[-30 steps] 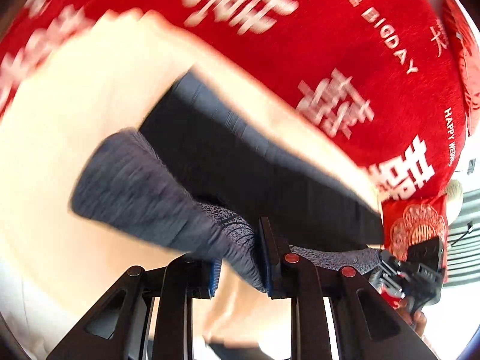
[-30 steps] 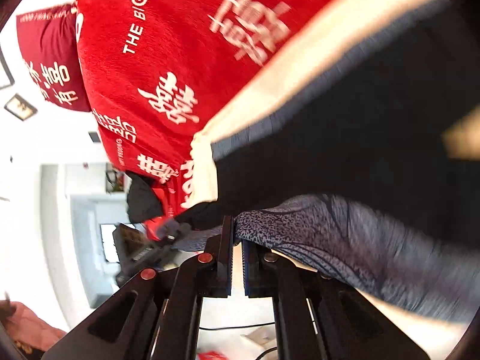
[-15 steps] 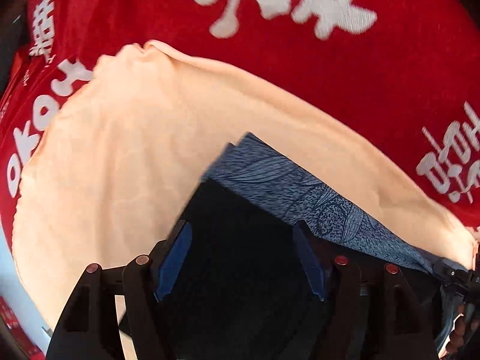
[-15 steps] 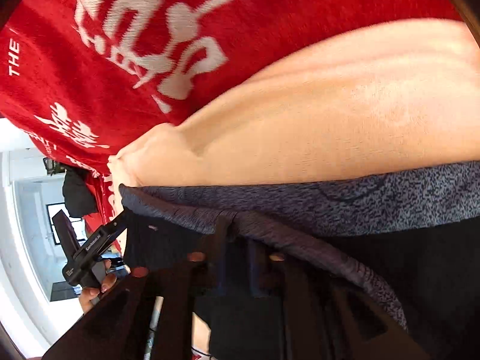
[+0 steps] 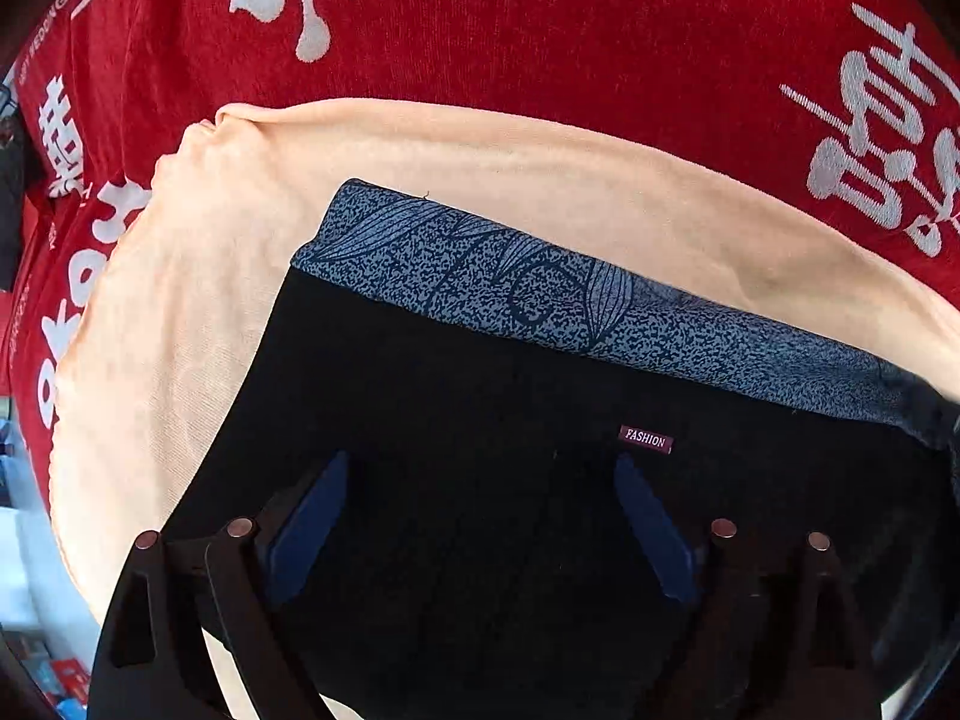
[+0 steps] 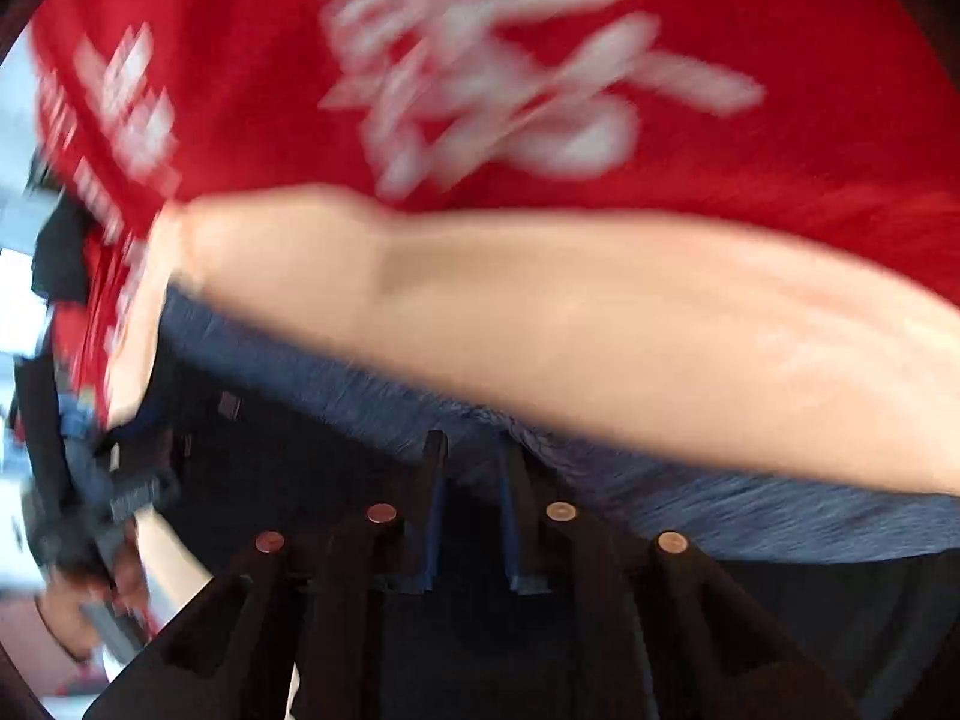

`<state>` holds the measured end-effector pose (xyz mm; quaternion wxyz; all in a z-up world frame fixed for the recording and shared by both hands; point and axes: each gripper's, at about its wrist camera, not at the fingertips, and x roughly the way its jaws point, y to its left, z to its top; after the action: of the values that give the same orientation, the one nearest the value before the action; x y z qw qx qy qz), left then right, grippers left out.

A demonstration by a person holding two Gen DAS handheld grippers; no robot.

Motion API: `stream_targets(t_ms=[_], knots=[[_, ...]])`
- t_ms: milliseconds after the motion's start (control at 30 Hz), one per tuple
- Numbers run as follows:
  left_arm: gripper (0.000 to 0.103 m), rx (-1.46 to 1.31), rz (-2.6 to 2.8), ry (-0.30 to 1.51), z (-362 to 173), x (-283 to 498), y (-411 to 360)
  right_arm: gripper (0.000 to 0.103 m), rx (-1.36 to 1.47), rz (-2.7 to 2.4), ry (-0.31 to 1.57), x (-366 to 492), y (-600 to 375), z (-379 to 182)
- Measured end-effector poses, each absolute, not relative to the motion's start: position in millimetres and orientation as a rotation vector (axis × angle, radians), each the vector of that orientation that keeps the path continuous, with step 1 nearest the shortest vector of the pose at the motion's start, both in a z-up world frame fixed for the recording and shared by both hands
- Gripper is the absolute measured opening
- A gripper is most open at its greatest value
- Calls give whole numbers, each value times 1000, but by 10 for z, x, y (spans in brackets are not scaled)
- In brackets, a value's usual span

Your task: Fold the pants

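Observation:
Black pants point(image 5: 480, 396) with a blue-grey patterned waistband point(image 5: 540, 282) and a small "FASHION" label point(image 5: 645, 438) lie folded on a peach cloth point(image 5: 180, 330). My left gripper point(image 5: 480, 516) is open, its blue pads wide apart just above the black fabric, holding nothing. In the blurred right wrist view the pants point(image 6: 300, 480) and waistband point(image 6: 690, 498) lie under my right gripper point(image 6: 471, 480), whose jaws stand a narrow gap apart with no cloth between them.
The peach cloth point(image 6: 600, 324) lies on a red bedspread with white characters point(image 5: 600, 60) that also shows in the right wrist view point(image 6: 300, 60). The person's other hand and gripper point(image 6: 90, 510) show at the left of the right wrist view.
Both grippers let go of the waistband after laying it down. The left one opened wide over the pants. The right one parted slightly and is moving, its view blurred.

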<state>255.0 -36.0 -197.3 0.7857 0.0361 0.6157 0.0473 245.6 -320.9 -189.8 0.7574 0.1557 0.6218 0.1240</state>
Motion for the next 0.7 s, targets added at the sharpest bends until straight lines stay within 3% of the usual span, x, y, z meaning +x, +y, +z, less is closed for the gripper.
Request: stream_targets(t_ms=[33,100,200,700], knots=[[90,81,101,1335,-1949,2545,-361,23,381,213,1329,2468,-3380,-1847],[90,102,101,1359,-1886,2540,-383,41,461,168,1313,2445,-3593,-1774],[90,125,67,1358,-1696,2412,-501,47,567,185,1298,2201,-3844,-1637],[90,210,-439,1394,-1372,1133,-2073,51,824,-117,1274,-386,-4490,-1385]])
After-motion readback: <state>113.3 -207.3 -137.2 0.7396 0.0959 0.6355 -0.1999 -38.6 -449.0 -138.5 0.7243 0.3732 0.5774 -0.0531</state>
